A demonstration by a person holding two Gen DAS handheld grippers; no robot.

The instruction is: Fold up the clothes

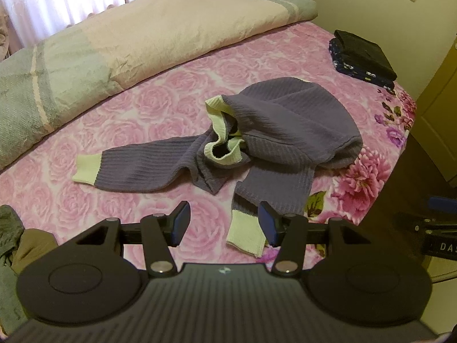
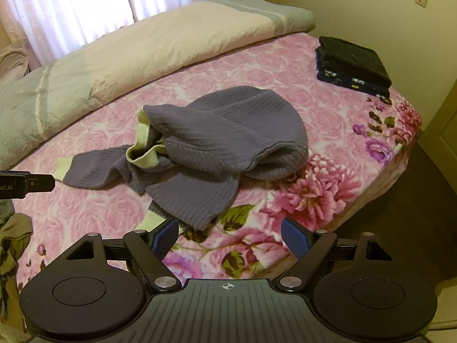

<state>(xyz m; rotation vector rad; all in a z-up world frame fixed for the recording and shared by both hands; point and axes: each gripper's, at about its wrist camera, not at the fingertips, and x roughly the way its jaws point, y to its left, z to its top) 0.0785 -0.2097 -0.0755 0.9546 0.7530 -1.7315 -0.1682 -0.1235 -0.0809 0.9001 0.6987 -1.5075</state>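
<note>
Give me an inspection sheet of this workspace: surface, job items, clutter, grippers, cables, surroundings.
Surface: bed with pink floral blanket.
Job's things: purple sweater with pale green cuffs, crumpled and unfolded mid-bed; folded dark clothes stack at the far right corner.
Clutter: rolled duvet along the far side; loose garments at the near left edge.
Grippers: left gripper open, empty; right gripper open, empty.
Cables: nothing seen.
Surroundings: curtains, wall switches.

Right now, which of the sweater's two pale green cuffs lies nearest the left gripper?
The near cuff, lying just ahead of the open left gripper. The other cuff ends the sleeve stretched away to the left on the bed.
</note>
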